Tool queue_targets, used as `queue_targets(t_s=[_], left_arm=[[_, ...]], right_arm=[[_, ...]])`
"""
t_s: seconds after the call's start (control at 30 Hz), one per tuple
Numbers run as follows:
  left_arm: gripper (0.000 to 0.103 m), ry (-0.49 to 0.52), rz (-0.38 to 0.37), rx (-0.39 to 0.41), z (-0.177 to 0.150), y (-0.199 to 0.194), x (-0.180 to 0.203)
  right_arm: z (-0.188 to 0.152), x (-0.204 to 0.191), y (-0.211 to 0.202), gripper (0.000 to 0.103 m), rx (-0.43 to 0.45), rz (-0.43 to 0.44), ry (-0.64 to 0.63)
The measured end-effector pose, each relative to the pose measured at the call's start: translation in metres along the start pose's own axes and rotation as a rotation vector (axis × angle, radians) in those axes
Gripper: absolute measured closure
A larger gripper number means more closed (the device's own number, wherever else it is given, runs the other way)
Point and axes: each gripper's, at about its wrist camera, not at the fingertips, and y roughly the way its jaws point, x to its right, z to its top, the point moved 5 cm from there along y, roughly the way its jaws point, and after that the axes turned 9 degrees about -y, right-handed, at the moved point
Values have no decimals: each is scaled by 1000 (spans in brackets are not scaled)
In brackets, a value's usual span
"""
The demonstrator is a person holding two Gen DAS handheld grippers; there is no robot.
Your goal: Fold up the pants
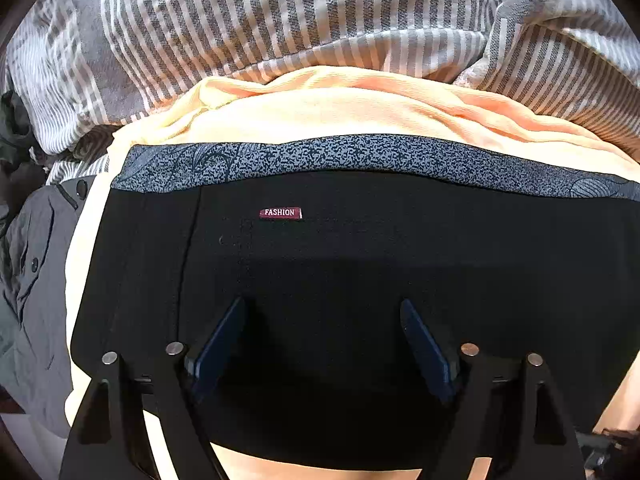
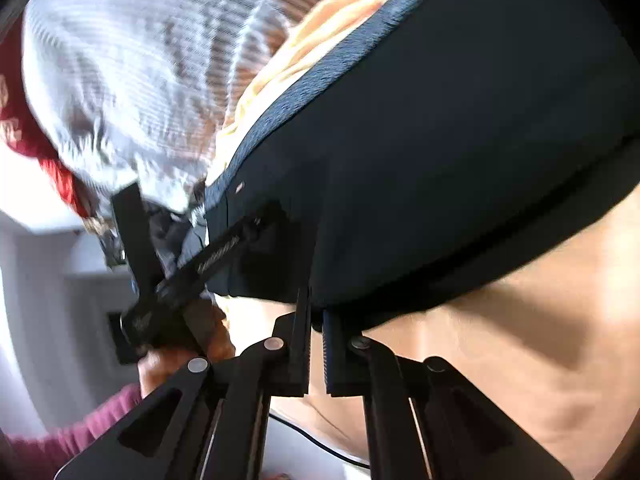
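The black pants [image 1: 340, 260] lie folded on a peach sheet [image 1: 320, 112], with a grey patterned waistband [image 1: 360, 156] at the far side and a red "FASHION" label [image 1: 280, 213]. My left gripper [image 1: 323, 308] is open, its blue-padded fingers spread just above the black fabric. In the right wrist view my right gripper [image 2: 317, 312] is shut on the near edge of the pants [image 2: 440, 140], lifting the fold. The left gripper [image 2: 224, 248] shows there too, over the pants' left part, held by a hand in a pink sleeve.
A grey and white striped blanket [image 1: 280, 20] is bunched behind the sheet. A grey garment with buttons [image 1: 36, 272] lies at the left. A red cloth [image 2: 60, 176] and white furniture [image 2: 48, 280] show at the left of the right wrist view.
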Motion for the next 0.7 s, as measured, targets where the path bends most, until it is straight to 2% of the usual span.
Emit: queue_targets(t_s=[0.17, 0.23, 0.3, 0.43, 0.53, 0.57, 0.63, 0.7], left_arm=[[19, 11, 19, 2, -5, -3, 4], [19, 9, 17, -31, -8, -8, 9], [19, 25, -16, -51, -13, -17, 19], [19, 119, -71, -19, -26, -39, 60], [19, 141, -110, -58, -40, -35, 89], [19, 155, -109, -92, -50, -29, 98], [19, 203, -50, -128, -70, -15, 105], [18, 274, -16, -48, -87, -19, 110]], right_arm=[[-25, 32, 10, 101, -67, -35, 109], [-31, 33, 8, 101, -110, -76, 86], [-31, 28, -6, 97, -122, -120, 36], [7, 18, -39, 97, -30, -244, -84], [41, 20, -45, 97, 9, -335, -163], [49, 24, -42, 97, 7, -369, -181], [51, 44, -31, 102, -56, -444, -173], [45, 52, -34, 103, -14, -384, -123]])
